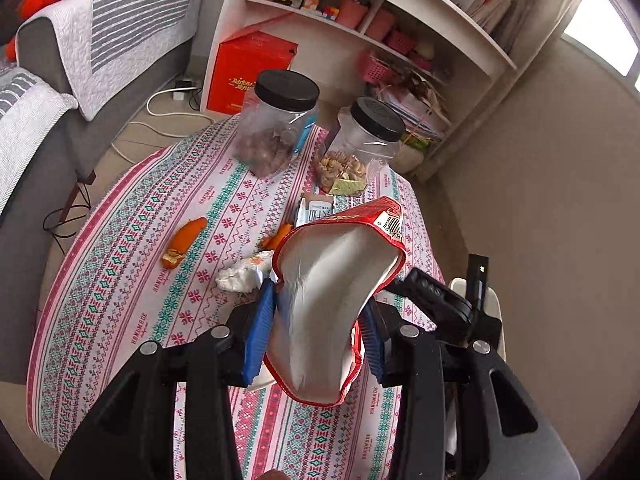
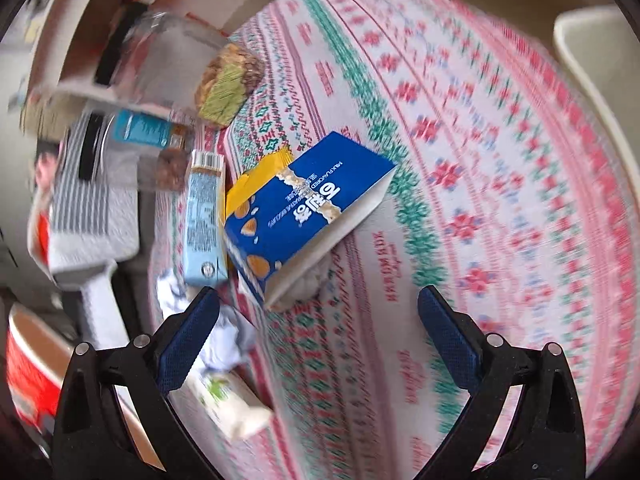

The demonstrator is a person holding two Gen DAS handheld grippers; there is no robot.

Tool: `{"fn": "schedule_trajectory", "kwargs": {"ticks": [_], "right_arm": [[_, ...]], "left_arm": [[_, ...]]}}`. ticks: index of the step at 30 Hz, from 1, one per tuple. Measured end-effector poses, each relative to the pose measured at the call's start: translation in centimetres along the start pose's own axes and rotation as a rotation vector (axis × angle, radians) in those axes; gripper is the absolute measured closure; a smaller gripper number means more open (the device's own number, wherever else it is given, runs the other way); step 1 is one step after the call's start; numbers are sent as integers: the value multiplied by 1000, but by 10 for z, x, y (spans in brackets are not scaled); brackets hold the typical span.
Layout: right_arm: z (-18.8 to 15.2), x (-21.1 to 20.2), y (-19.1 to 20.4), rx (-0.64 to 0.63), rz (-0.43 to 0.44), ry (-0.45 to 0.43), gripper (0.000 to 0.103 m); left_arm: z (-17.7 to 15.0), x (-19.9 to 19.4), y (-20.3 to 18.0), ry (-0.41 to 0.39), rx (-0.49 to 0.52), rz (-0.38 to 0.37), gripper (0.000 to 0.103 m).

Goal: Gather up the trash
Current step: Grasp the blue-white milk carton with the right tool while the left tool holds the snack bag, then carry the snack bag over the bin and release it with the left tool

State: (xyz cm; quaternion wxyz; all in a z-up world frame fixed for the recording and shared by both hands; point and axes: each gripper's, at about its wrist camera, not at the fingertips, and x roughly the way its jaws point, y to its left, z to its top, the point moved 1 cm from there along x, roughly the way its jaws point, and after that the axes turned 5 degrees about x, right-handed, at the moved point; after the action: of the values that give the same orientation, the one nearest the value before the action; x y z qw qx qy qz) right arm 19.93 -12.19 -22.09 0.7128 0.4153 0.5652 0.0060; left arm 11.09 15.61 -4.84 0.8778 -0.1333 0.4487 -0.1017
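Observation:
My left gripper is shut on a red snack bag, held open-mouthed with its white lining showing above the patterned tablecloth. On the table beyond lie an orange peel, a second peel piece, a crumpled tissue and a small carton. My right gripper is open and empty, tilted over the table. Ahead of it lie a blue snack box, a light-blue drink carton, crumpled tissue and a white wrapper. The right view is blurred.
Two black-lidded plastic jars of nuts stand at the table's far edge. A white shelf, a red box and a grey sofa lie beyond. A white bin rim shows at the right.

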Motion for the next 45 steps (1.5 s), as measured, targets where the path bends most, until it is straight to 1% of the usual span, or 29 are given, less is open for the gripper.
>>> {"fn": "schedule_trajectory", "kwargs": {"ticks": [4, 6, 7, 8, 9, 11, 15, 20, 22, 26, 29, 36, 40, 45], "right_arm": [[10, 10, 9, 48, 41, -69, 10], [17, 13, 15, 24, 52, -79, 30], [20, 15, 17, 5, 44, -75, 54], [23, 17, 17, -9, 59, -69, 71], [25, 18, 16, -7, 67, -70, 72], [26, 12, 18, -25, 61, -88, 79], [21, -14, 37, -166, 28, -159, 90], [-1, -49, 64, -379, -33, -269, 91], [-10, -64, 71, -449, -49, -313, 91], [-23, -91, 74, -544, -79, -375, 92], [-30, -112, 71, -593, -97, -417, 92], [-38, -158, 57, -668, -150, -526, 92], [-36, -182, 43, -667, -183, -591, 92], [-22, -209, 21, -642, -238, -664, 92]], "left_arm": [[-4, 3, 9, 20, -8, 16, 62], [-6, 6, 14, 31, -15, 30, 62], [-7, 7, 16, 35, -19, 35, 62], [-7, 8, 18, 39, -27, 41, 62], [-7, 9, 19, 40, -32, 44, 62], [-7, 9, 20, 35, -40, 51, 62], [-6, 6, 16, 3, -32, 75, 62], [-4, -1, 4, -63, 0, 120, 62], [-3, -2, 0, -83, 8, 125, 62], [-2, -4, -11, -123, 28, 136, 62], [-2, -5, -16, -136, 31, 129, 62], [-3, 2, -35, -144, 46, 112, 62], [-6, 9, -49, -138, 68, 104, 62], [-11, 20, -68, -124, 91, 89, 62]]}}
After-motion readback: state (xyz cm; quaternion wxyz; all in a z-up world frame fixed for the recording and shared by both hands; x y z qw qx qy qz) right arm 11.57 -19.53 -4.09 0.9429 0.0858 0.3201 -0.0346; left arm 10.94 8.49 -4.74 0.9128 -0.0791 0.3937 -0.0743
